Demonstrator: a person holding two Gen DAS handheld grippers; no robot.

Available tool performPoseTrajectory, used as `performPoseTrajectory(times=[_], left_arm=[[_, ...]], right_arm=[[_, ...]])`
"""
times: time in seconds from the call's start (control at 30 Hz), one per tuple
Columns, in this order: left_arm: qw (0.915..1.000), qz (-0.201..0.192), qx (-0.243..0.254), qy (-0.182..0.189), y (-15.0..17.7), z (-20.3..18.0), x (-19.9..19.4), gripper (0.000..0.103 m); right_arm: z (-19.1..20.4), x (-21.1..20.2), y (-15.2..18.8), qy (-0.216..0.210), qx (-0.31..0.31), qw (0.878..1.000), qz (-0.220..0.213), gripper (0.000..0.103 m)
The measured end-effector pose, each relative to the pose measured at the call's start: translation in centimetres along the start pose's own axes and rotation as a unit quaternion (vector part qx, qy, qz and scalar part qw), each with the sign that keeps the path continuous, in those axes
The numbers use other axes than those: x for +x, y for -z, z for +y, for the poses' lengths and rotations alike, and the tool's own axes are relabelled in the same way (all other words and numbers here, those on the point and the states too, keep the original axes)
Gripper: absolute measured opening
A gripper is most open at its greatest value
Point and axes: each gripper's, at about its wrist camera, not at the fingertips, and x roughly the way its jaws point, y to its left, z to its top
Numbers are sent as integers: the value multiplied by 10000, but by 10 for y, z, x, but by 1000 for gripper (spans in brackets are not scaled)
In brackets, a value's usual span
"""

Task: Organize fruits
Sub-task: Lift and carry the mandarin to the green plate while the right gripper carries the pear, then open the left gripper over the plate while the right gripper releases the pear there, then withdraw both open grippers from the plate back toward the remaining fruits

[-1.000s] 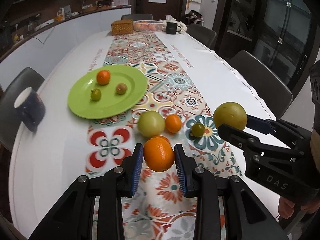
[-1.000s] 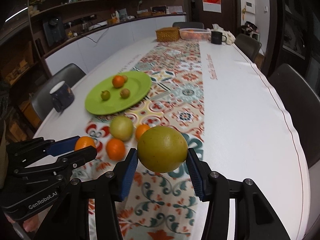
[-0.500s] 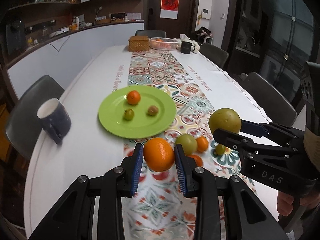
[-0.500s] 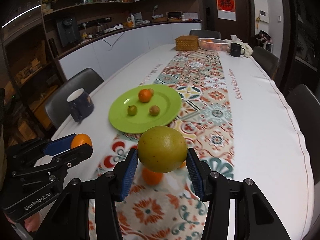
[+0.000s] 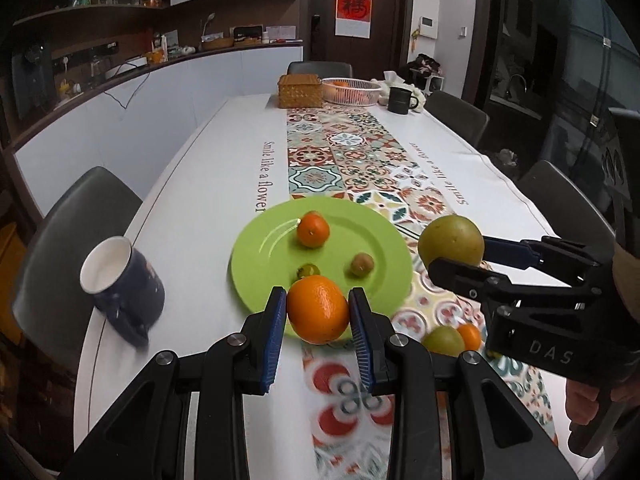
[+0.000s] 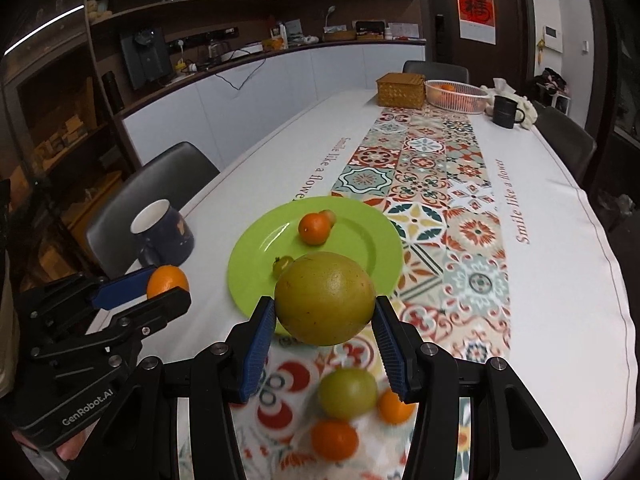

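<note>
My left gripper (image 5: 318, 312) is shut on a large orange (image 5: 318, 309) and holds it above the near rim of the green plate (image 5: 260, 264). My right gripper (image 6: 325, 312) is shut on a big yellow-green fruit (image 6: 325, 298), also above the plate's (image 6: 256, 256) near edge. The plate holds a small orange (image 5: 313, 231), a brown fruit (image 5: 362, 264) and a small green fruit (image 5: 308, 270). On the patterned runner below lie a green fruit (image 6: 348, 392) and two small oranges (image 6: 334, 440) (image 6: 394, 406). The right gripper shows in the left wrist view (image 5: 460, 260), the left in the right wrist view (image 6: 160, 292).
A dark blue mug (image 5: 122, 280) stands left of the plate near the table's left edge. At the far end are a wicker box (image 5: 300, 90), a white basket (image 5: 351, 90) and a black mug (image 5: 400, 100). Grey chairs (image 5: 72, 232) line both sides.
Both grippers have moved forward with their fruits, from over the loose fruits on the runner to the plate's near edge. The plate now looks closer.
</note>
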Motion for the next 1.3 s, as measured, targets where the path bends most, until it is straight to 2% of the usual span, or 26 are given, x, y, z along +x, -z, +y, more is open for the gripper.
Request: performPoseTrajectory(times=[0.3,0.57,0.73,0.8,0.93,0.97,1.13,1.3], left_arm=[[9996,266,58,89,-31,19,62,32],[9975,694,-41,101,-35,35,115,32],[9964,841,-50,48,-33,38,132,32],[9963,864,-29,6,-33,39,134,33],[9967,814,-2,-60,-32,39,129,45],[9970,769,2,-95,-32,38,124,45],[9982,544,8,-245,-29,34,97,54],[9990,345,-1,-286,-23,23,64,62]], right_arm=[[-6,57,-32,-6,-129,9996,251,50],[-15,103,-51,130,-172,9984,523,51],[-22,125,-53,86,-55,9974,706,51],[-23,129,-52,87,-54,9973,731,51],[-24,122,-55,62,-36,9986,532,52],[-24,120,-55,72,-34,9987,507,57],[-21,93,-50,284,-155,9991,268,59],[-18,58,-38,267,-188,9995,22,64]])
